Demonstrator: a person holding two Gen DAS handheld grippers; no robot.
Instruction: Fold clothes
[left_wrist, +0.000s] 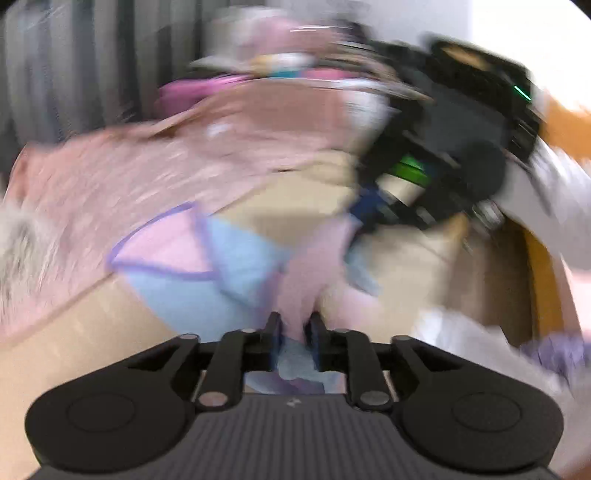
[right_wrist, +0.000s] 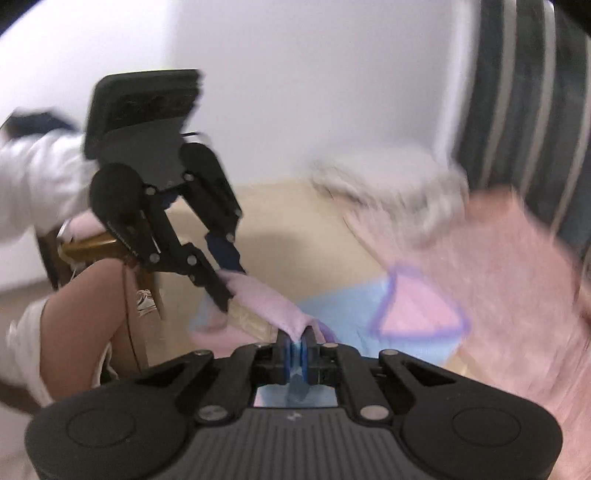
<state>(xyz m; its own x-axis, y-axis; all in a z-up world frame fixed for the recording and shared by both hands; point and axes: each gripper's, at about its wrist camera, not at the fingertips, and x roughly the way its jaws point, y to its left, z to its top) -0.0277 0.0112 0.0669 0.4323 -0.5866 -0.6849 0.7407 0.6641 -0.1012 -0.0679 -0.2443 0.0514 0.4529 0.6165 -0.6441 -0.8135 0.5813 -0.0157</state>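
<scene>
Clothes lie across the tan table (right_wrist: 280, 221): a fuzzy pink garment (right_wrist: 517, 295) sprawls widest, beside a blue-and-pink garment (right_wrist: 351, 314) with purple trim. The left gripper (left_wrist: 294, 325) is clenched on this smaller garment's pink edge, and the right gripper (right_wrist: 296, 341) pinches the same stretched edge.

Two grippers: the left gripper (left_wrist: 294, 325) and the right gripper (right_wrist: 298, 341). One light-blue-and-pink garment (right_wrist: 354, 314). One pink fuzzy blanket (right_wrist: 517, 280) and one grey furry item (right_wrist: 388, 173).
</scene>
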